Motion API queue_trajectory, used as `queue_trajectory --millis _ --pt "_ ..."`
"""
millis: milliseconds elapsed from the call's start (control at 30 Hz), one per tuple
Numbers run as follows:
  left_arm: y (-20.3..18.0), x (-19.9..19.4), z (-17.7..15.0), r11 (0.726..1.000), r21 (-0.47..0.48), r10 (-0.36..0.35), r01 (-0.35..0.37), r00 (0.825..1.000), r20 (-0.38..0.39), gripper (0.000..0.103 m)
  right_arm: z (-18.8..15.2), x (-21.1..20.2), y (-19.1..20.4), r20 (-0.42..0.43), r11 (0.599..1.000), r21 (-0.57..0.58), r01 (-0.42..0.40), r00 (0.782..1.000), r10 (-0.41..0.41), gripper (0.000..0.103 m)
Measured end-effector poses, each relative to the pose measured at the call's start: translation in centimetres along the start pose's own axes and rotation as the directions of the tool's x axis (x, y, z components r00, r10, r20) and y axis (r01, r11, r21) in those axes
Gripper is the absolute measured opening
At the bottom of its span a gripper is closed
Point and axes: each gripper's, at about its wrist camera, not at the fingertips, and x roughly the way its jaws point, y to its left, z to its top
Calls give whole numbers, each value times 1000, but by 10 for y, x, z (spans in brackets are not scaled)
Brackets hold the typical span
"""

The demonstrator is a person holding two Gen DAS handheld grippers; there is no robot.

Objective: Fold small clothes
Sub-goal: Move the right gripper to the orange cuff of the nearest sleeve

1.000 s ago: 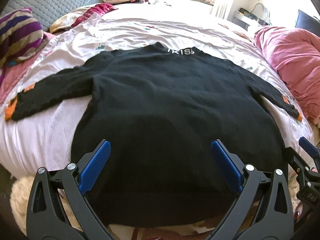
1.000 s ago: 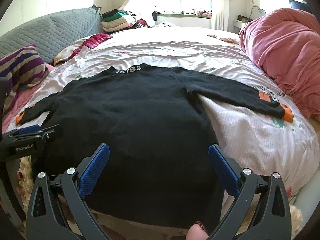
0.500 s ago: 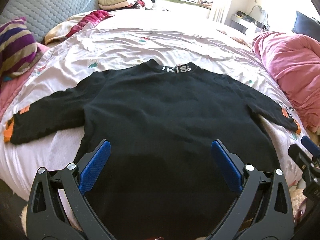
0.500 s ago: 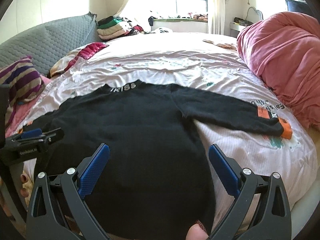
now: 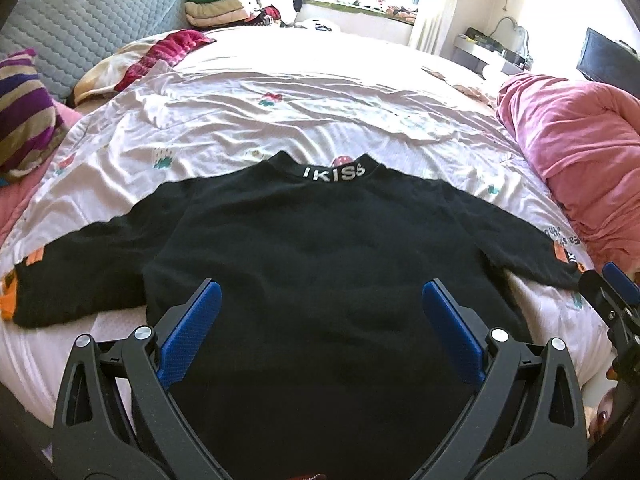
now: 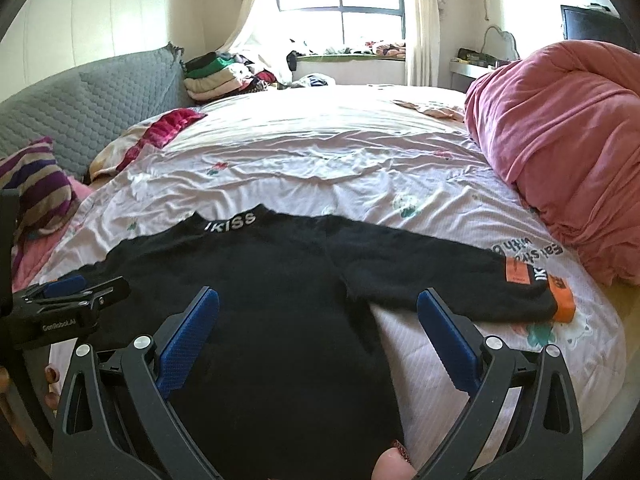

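Note:
A black long-sleeved sweater [image 5: 320,248] lies flat on the bed, collar with white letters at the far side, both sleeves spread out with orange cuffs. It also shows in the right wrist view [image 6: 280,304]. My left gripper [image 5: 320,300] is open and empty above the sweater's lower body. My right gripper [image 6: 318,308] is open and empty above the sweater's right side, near the right sleeve [image 6: 440,280]. The right gripper shows at the left wrist view's right edge [image 5: 612,296], and the left gripper at the right wrist view's left edge [image 6: 68,300].
The bed has a wrinkled pale pink sheet [image 5: 320,96]. A rolled pink duvet [image 6: 560,152] lies at the right. A striped pillow [image 5: 24,112] and grey headboard [image 6: 88,112] are at the left. Folded clothes [image 6: 216,76] are stacked at the far end by the window.
Both grippers have pulled back and tilted up, so the sweater sits lower in both views and more of the room shows. Both stayed open.

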Motion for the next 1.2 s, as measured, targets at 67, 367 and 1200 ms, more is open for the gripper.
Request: queue_trajectory --millis 67,367,1200 --pt "-4 3 5 1000 9 -6 6 1000 0 95 4 2 -3 4 1000 6 4 1000 -4 99" --pt "-29 30 24 998 57 -33 34 999 -34 95 24 21 -32 9 996 61 58 998 -59 99" --pt "-56 108 41 989 127 -62 77 991 -117 95 24 74 -147 -65 917 310 251 968 -243 99"
